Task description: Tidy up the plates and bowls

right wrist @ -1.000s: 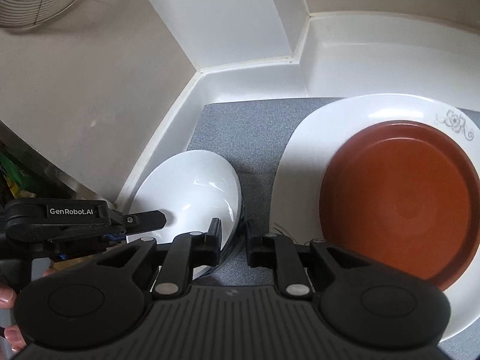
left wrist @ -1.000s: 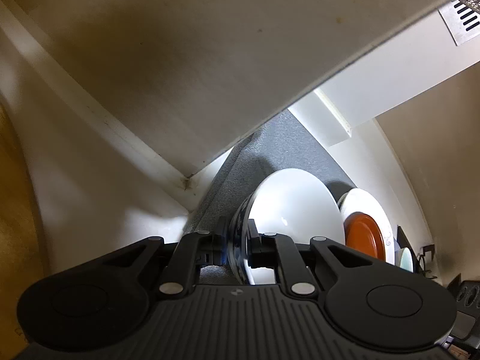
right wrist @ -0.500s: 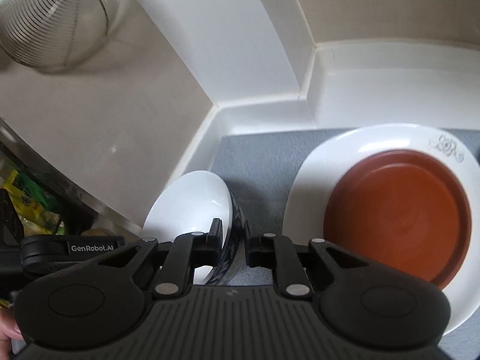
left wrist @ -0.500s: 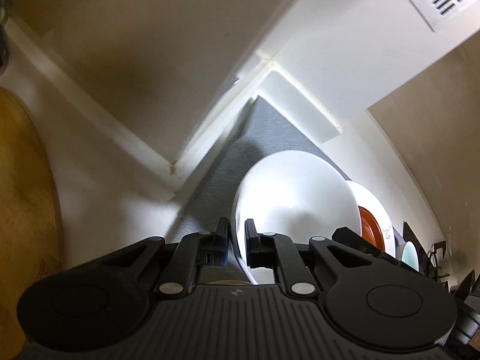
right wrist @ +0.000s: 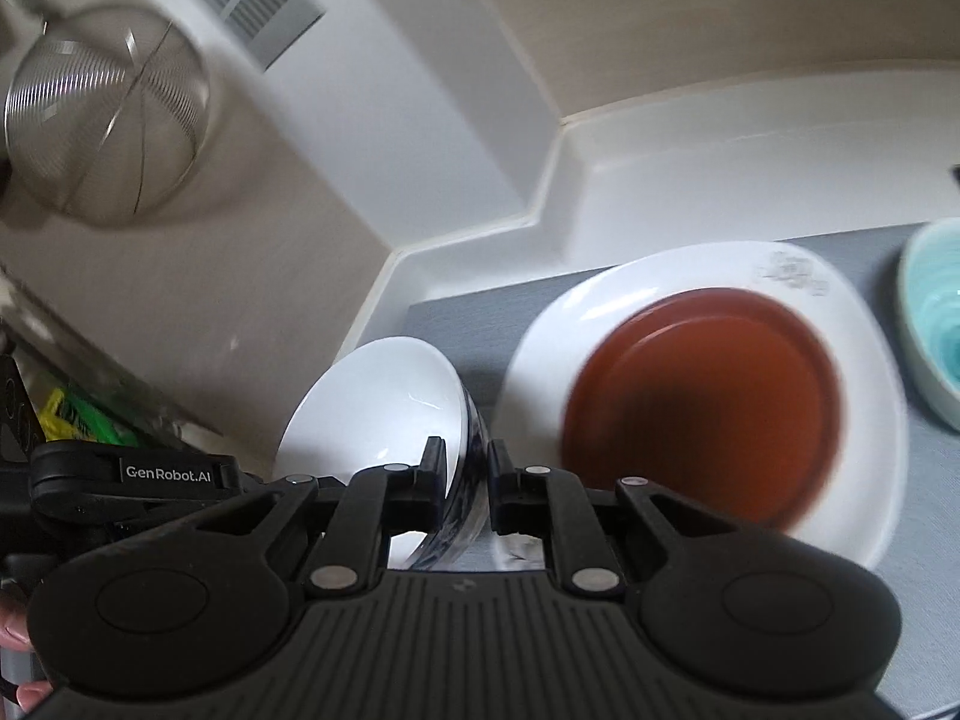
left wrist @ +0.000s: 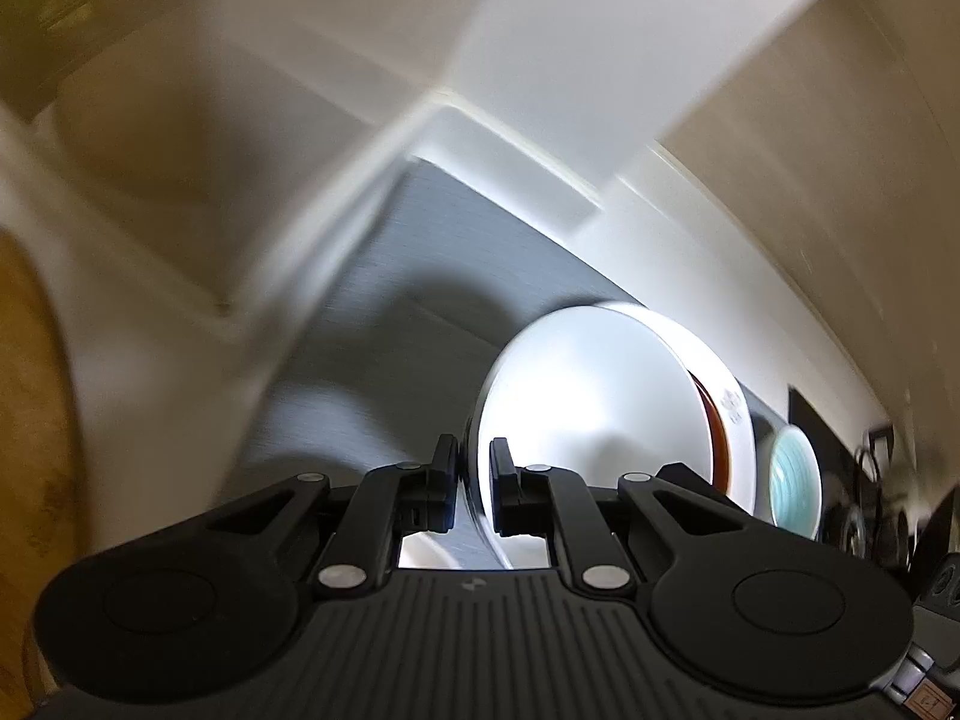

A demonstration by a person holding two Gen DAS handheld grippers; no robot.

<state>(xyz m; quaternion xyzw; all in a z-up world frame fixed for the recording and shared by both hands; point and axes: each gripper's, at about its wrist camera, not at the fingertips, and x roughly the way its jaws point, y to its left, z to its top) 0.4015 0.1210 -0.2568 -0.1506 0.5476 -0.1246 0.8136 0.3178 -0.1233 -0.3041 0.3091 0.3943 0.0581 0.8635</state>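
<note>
- Both grippers pinch the same white bowl (right wrist: 384, 402) at its rim, one on each side: the left gripper (left wrist: 471, 492) has one finger inside the wall and one outside, and the right gripper (right wrist: 465, 492) grips likewise, over the dark blue patterned outer wall.
- The bowl is tilted on edge, held above the grey mat (right wrist: 474, 324) on the table, close to the white corner wall.
- It looks like glazed ceramic: stiff, smooth, likely slippery and breakable, moderately heavy. The rim gives the fingers a thin, hard edge to clamp; a two-sided hold seems wise against twisting.
- The bowl appears empty.
- Just beside it, a white plate (right wrist: 864, 372) with a small floral mark lies on the mat and carries a reddish-brown plate (right wrist: 708, 402), nested in its middle.
- Further right, a pale teal bowl (right wrist: 936, 330) sits on the mat, apart from the plates; nothing shows inside it.
- A wire mesh strainer (right wrist: 108, 114) hangs on the wall behind, blurred.
</note>
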